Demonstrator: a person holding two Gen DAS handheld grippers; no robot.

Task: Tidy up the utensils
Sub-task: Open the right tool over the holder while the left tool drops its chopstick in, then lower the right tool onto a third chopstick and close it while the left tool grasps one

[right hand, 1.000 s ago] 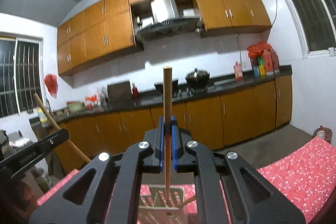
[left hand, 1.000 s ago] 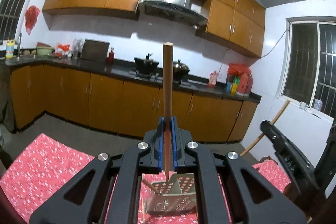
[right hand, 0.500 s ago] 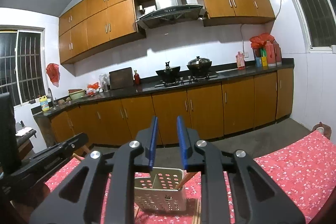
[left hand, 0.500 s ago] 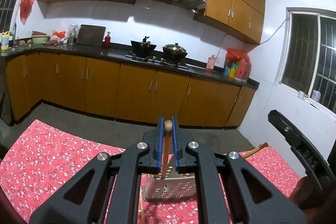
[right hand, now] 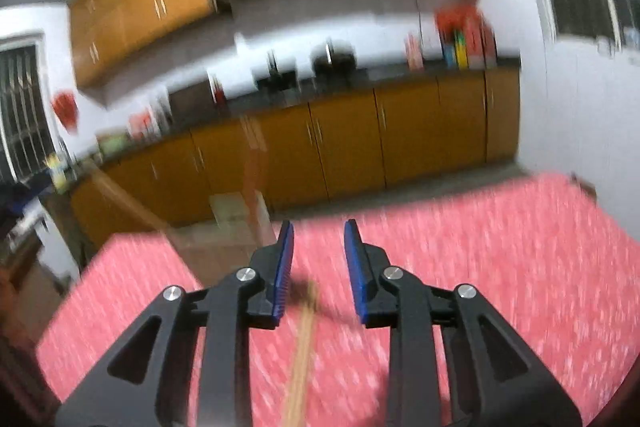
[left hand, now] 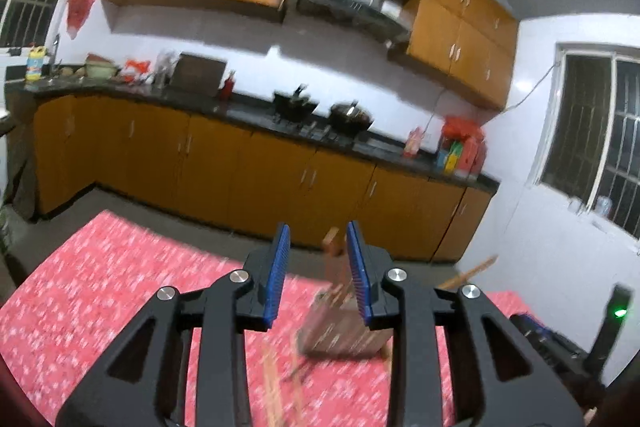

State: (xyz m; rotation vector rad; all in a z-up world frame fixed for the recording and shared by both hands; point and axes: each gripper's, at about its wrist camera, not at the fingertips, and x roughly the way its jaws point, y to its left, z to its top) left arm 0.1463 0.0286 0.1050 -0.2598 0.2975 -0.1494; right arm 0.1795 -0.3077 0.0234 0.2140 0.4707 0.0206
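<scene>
Standing on the red floral cloth (left hand: 100, 291), the perforated utensil holder (left hand: 340, 331) is showing just beyond the left gripper (left hand: 316, 271), partly behind its right finger. Wooden sticks (left hand: 334, 267) are poking up out of the holder, their tops lying between the spread blue fingers (left hand: 277, 275) without touching either pad. More sticks are lying flat on the cloth nearer the camera, left of the holder, though blur is hiding their number. Another stick (left hand: 468, 273) is slanting up at the right, near the second tool.

In the right wrist view, the right gripper (right hand: 318, 267) is also gaping wide and holding nothing. A single wooden stick (right hand: 304, 343) is lying on the cloth below the gap between its fingers, running toward the camera. The holder is appearing only as a pale smear (right hand: 236, 223) far left of those fingers. Orange cabinets (left hand: 224, 171) are lining the far wall.
</scene>
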